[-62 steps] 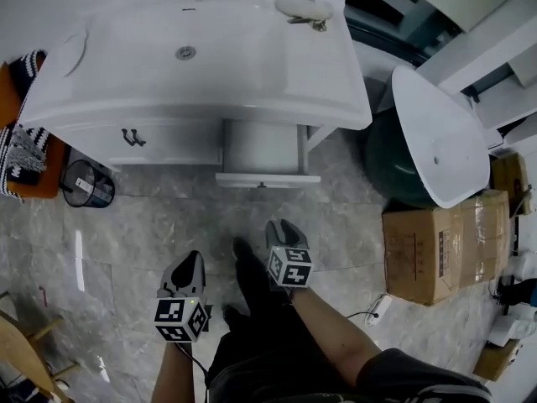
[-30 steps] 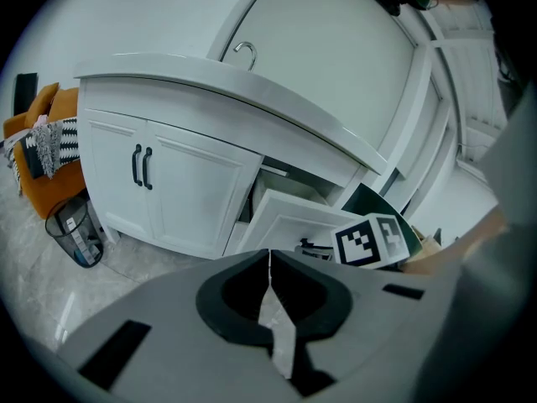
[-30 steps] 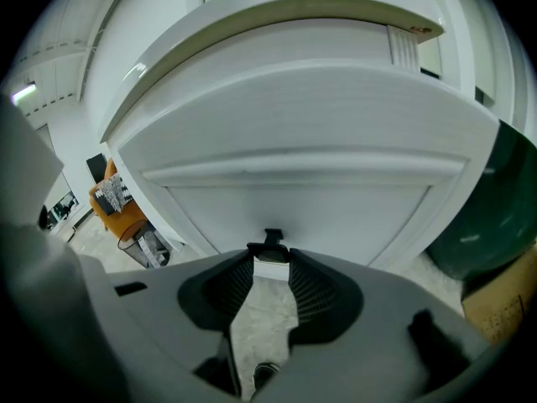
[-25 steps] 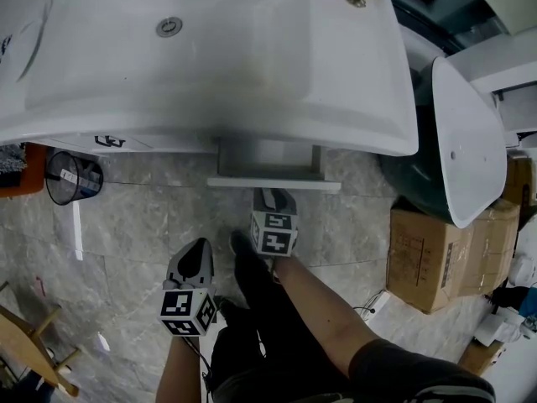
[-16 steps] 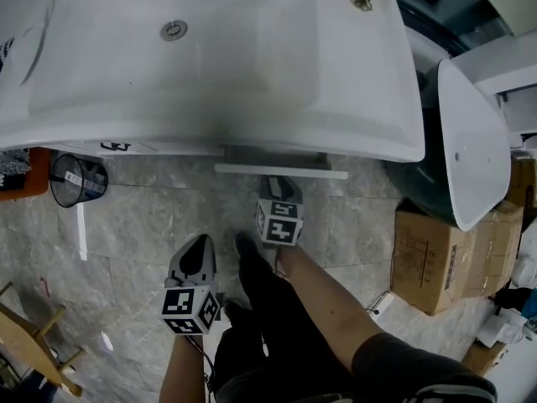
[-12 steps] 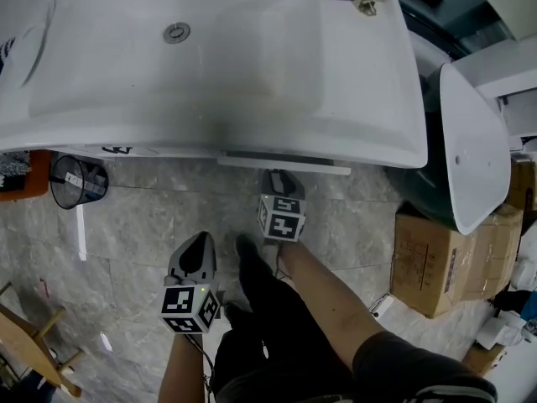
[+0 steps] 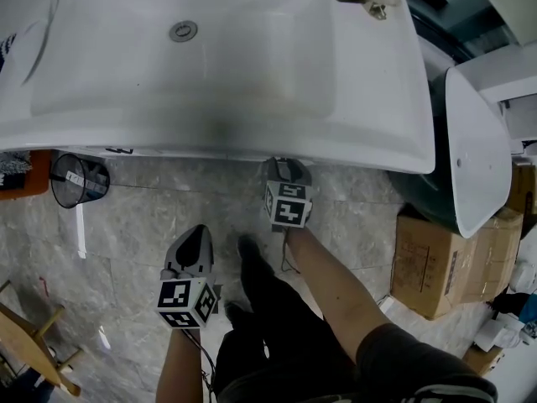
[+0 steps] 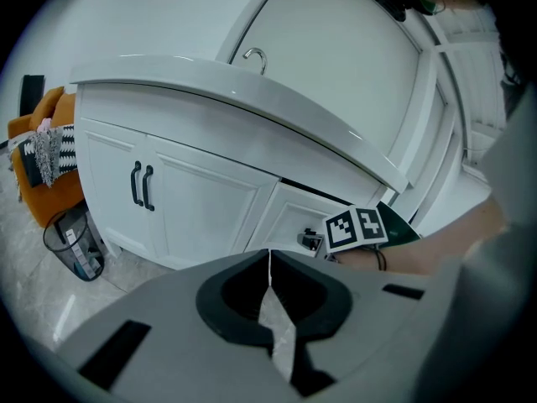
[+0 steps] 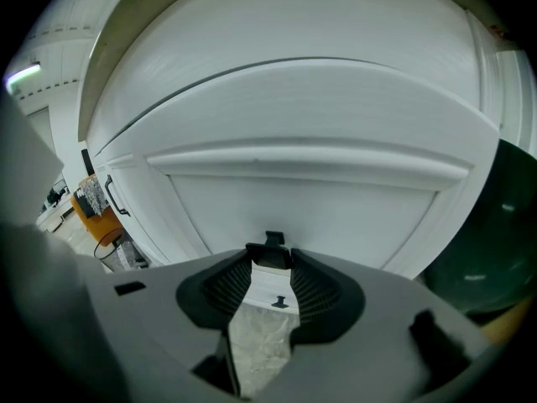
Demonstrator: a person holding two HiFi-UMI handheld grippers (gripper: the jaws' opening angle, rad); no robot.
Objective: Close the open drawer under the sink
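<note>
The white sink tops a white cabinet. No drawer front shows past its edge in the head view. In the left gripper view the drawer sits nearly flush, with a thin dark gap above it. My right gripper reaches under the sink's front edge, its tips at the drawer front. Its jaws are opening, and the small black knob sits right at the tips of the right gripper, not pinched. My left gripper hangs shut over the floor, well back from the cabinet; the left gripper holds nothing.
Two cabinet doors with black handles stand left of the drawer. A wire waste bin sits on the floor at the left. A cardboard box and a white basin over a dark green tub crowd the right. The person's legs are between the grippers.
The drawer front, which stuck out from under the sink, has slid in out of the head view as the right gripper moved toward the cabinet. The left gripper drifted forward a little.
</note>
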